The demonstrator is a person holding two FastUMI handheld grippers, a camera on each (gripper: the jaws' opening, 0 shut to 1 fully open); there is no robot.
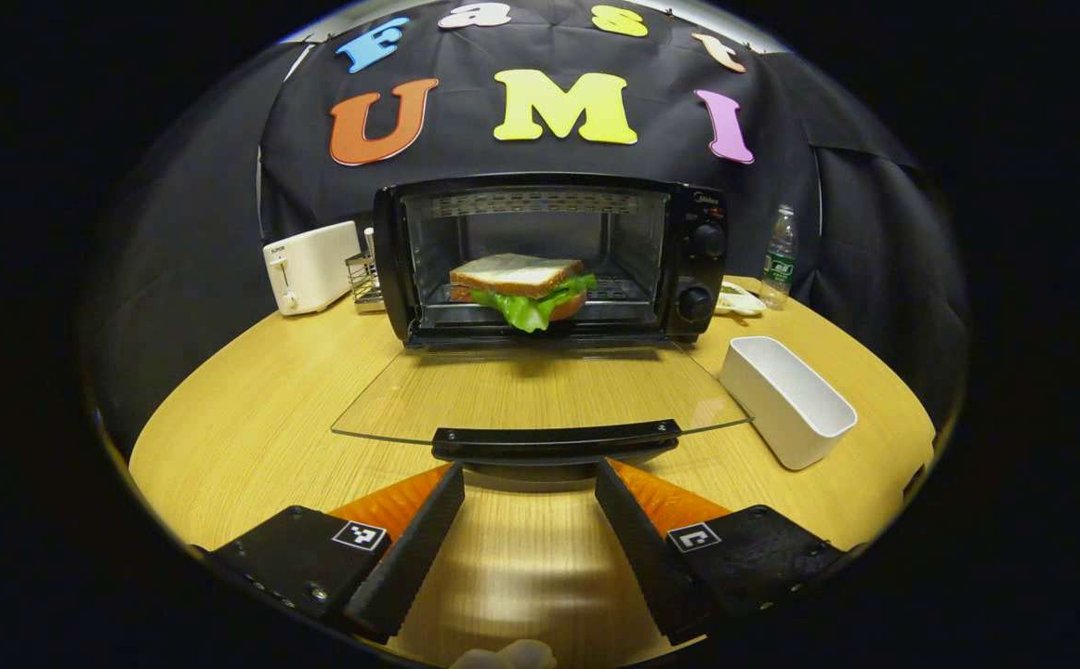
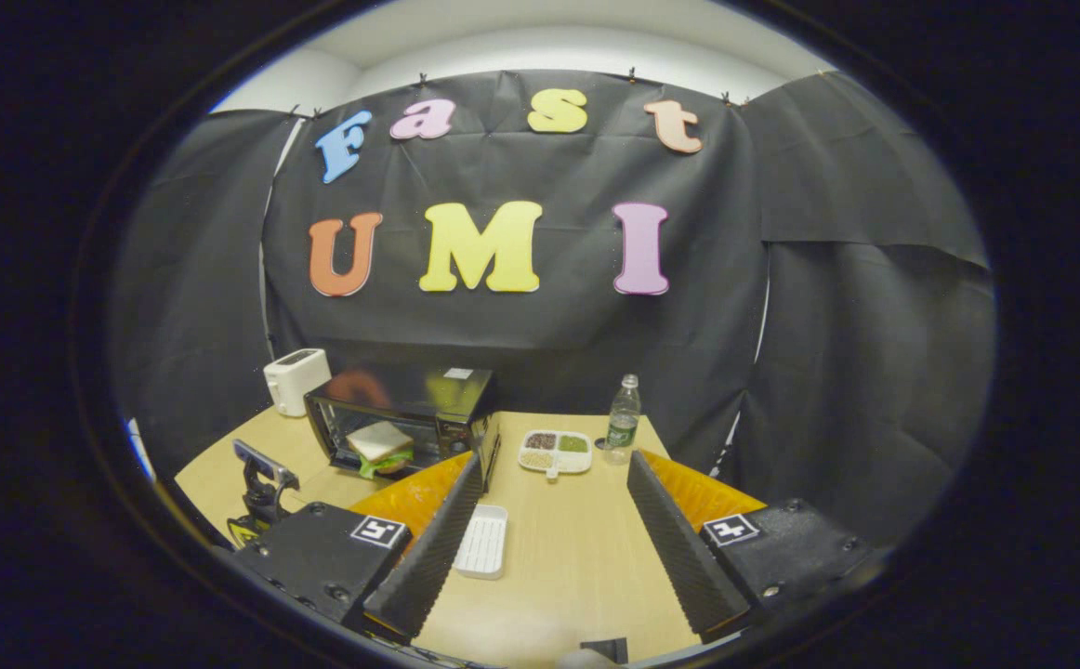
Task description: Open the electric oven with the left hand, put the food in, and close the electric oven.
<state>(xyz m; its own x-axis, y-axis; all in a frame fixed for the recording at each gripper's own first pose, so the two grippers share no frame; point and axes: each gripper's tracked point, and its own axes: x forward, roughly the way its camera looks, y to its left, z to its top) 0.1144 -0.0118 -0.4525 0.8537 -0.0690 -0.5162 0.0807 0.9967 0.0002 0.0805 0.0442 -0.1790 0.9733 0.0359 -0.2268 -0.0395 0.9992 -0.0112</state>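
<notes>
While the electric oven (image 1: pixel 549 255) stood on the bench (image 1: pixel 252 418) with its glass door (image 1: pixel 540 395) folded flat, the sandwich (image 1: pixel 523 288) sat inside on the rack. The left gripper (image 1: pixel 529 520) hovered just short of the door handle (image 1: pixel 556 439), fingers spread and empty. The right gripper (image 2: pixel 549 530), fingers also spread, hung above the bench near a white tray (image 2: pixel 482 541).

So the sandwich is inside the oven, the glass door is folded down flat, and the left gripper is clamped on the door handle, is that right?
Not quite. The sandwich is inside the oven and the glass door is folded down, but the left gripper is open, its fingers just short of the door handle and not pressing on it, as the left gripper view shows.
</notes>
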